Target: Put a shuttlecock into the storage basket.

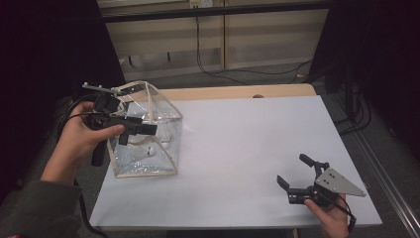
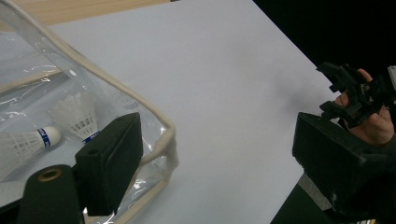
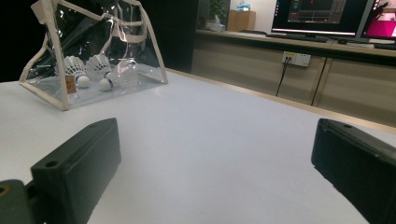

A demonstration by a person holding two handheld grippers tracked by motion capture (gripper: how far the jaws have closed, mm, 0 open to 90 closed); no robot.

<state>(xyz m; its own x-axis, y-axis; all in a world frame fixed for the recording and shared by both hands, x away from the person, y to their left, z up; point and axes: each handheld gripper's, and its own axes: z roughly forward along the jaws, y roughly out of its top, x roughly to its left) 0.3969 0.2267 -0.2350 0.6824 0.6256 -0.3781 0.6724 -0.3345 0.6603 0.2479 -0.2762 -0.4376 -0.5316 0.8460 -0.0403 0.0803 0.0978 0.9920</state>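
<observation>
a clear bag (image 1: 148, 131) holding shuttlecocks (image 3: 86, 70) stands on a white table (image 1: 247, 148). the left gripper (image 1: 141, 128) hovers over it, jaws apart. the right gripper (image 1: 297, 176), well apart, is also wide open.

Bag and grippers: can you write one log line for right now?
bag: clear, on table's left, two shuttlecocks inside | left gripper: open, over bag | right gripper: open, near table's right corner, holding nothing

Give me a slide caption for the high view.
Left gripper open at clear pouch holding shuttlecocks; right gripper open over white table.
</observation>
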